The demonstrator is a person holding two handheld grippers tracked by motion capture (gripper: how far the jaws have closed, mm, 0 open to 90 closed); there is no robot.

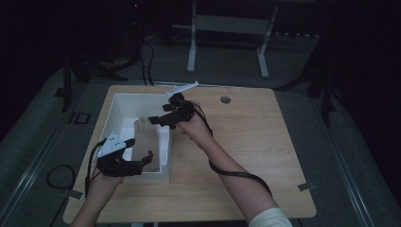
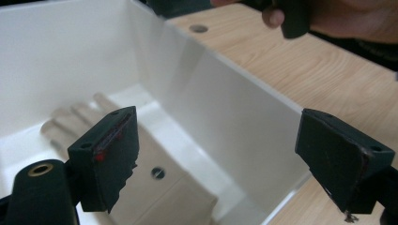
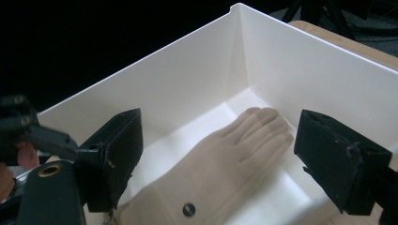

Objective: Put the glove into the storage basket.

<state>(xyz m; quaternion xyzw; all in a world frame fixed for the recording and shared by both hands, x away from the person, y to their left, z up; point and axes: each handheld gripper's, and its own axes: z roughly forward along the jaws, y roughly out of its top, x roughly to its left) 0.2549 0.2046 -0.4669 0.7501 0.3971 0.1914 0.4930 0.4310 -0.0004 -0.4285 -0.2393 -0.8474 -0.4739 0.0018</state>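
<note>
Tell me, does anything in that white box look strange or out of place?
Yes: a beige model hand lies flat on the floor of the white box, fingers toward the far wall, with a small dark hole in its wrist part. It fills most of the box's length. Both claws hover open above it, touching nothing.

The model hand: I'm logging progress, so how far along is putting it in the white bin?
Done: the model hand lies flat on the floor of the white bin. In hand: nothing; the left gripper and right gripper stand open above it. Left: only drawing both clear.
</note>
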